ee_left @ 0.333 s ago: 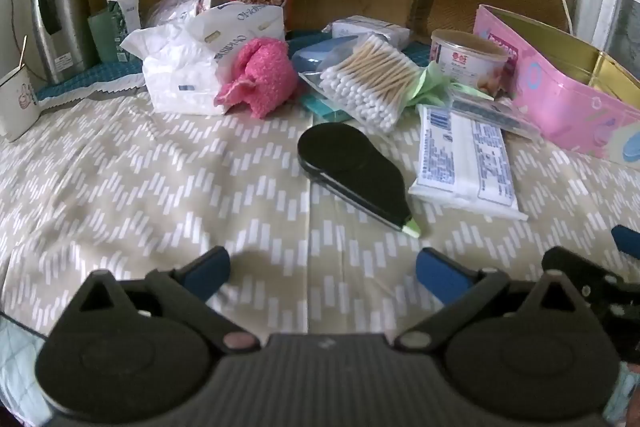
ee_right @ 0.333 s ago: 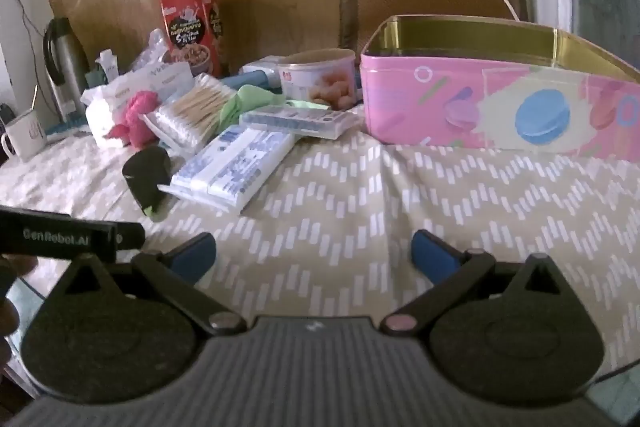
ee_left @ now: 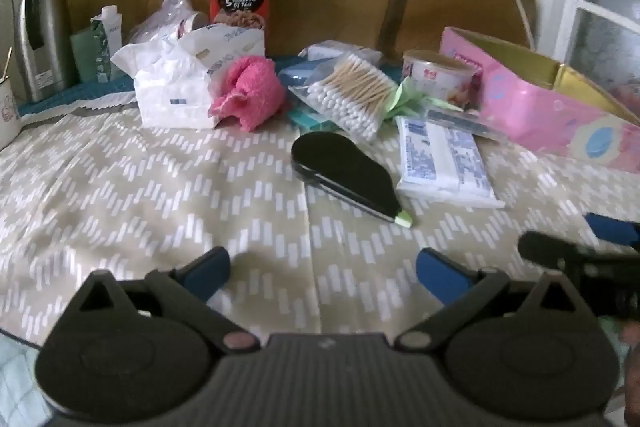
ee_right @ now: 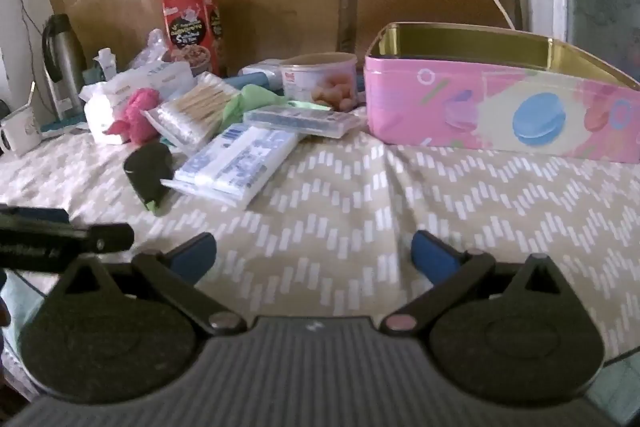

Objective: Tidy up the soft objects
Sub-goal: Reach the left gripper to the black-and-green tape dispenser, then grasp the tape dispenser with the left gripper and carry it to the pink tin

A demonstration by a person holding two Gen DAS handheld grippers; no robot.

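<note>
Beige patterned cloth lies bare across the near tabletop [ee_left: 160, 195], where both left tongs [ee_left: 323, 269] and right tongs [ee_right: 313, 251] are held wide apart, empty. Compared with before, little is changed. Farther off, one pink fluffy cloth [ee_left: 250, 95] rests beside one tissue pack [ee_left: 180, 87]; one pink tin [ee_right: 500, 99] stands far right.

Both wrist cameras sit low over the near tablecloth, facing the far clutter. Left view is centred on the black tape dispenser [ee_left: 344, 175]. Right view stands right of it [ee_right: 147, 171], nearer the pink tin [ee_right: 500, 107]. Shared: dispenser, tin [ee_left: 536, 107].
</note>
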